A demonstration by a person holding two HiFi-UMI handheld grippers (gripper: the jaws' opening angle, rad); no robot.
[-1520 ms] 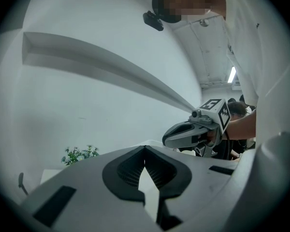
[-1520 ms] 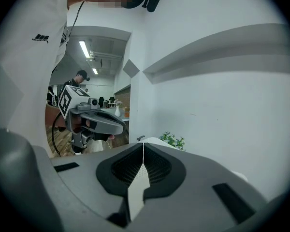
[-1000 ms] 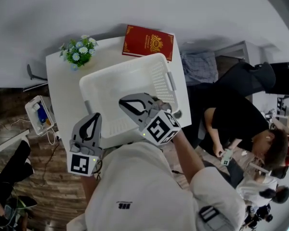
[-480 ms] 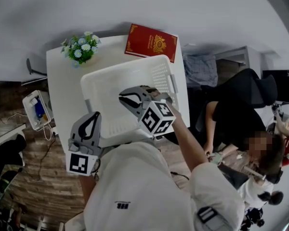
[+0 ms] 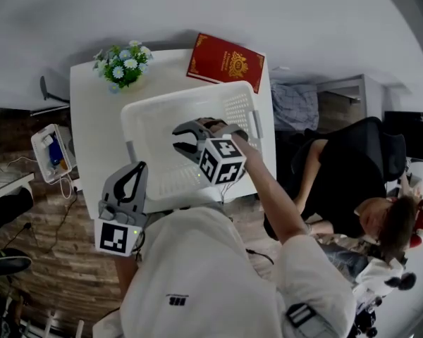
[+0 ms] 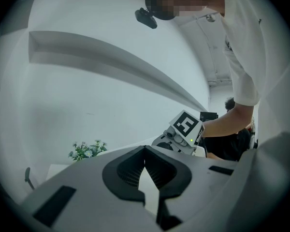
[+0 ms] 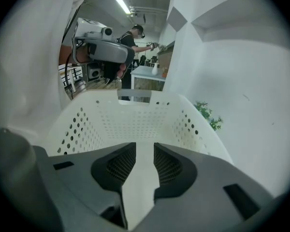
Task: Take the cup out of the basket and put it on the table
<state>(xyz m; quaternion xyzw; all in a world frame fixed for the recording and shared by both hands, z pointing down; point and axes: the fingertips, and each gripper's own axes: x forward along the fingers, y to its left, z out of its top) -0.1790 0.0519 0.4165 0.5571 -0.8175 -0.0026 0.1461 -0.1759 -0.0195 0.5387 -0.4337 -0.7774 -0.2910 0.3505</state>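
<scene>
The white perforated basket [image 5: 151,108] stands on the white table [image 5: 92,136]. No cup shows in any view; my right arm and gripper cover part of the basket floor. My right gripper [image 5: 180,138] reaches down into the basket, pointing toward its left side. Its jaws have just been opening and now stand slightly apart with only basket floor between them [image 7: 145,151]. The basket's far wall [image 7: 135,120] fills the right gripper view. My left gripper [image 5: 137,169] hovers by the basket's near left corner, its fingertips together [image 6: 145,151] and holding nothing.
A pot of flowers [image 5: 123,65] sits at the table's far left corner and a red book [image 5: 225,58] at its far right corner. A white box [image 5: 51,153] lies on the floor to the left. A person in black [image 5: 352,189] sits to the right.
My right gripper has dropped into the basket and rolled, and its jaws have parted a little. The left gripper has stayed where it was.
</scene>
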